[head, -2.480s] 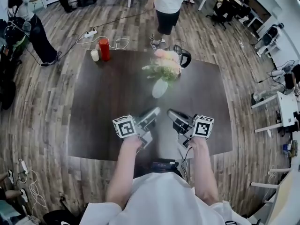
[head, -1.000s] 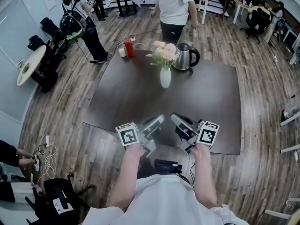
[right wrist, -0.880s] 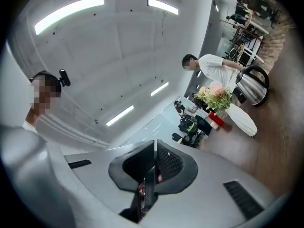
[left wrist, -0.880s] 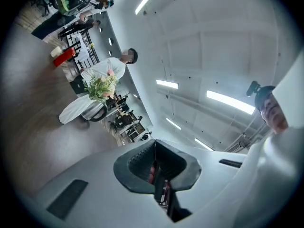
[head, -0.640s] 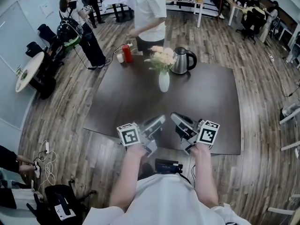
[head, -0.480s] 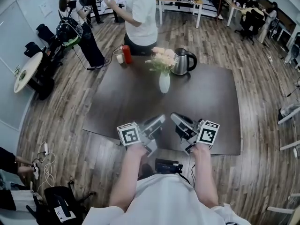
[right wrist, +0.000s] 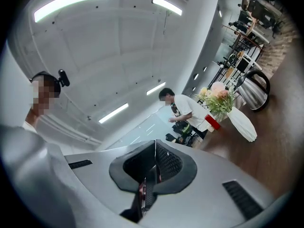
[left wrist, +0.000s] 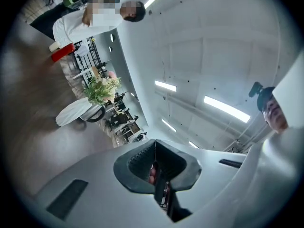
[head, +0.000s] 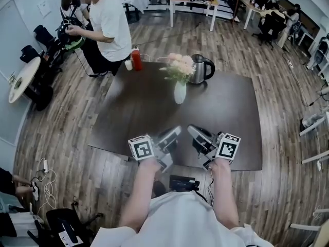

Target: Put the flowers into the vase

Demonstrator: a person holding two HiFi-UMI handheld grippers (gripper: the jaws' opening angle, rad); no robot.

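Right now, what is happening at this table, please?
Two hand-held grippers are at the near edge of the dark table. The left gripper and the right gripper are both shut and empty, well apart from the things on the table. The pink flowers already stand in the white vase, beside a steel kettle. A red bottle stands at the far corner, next to a person in a white shirt.
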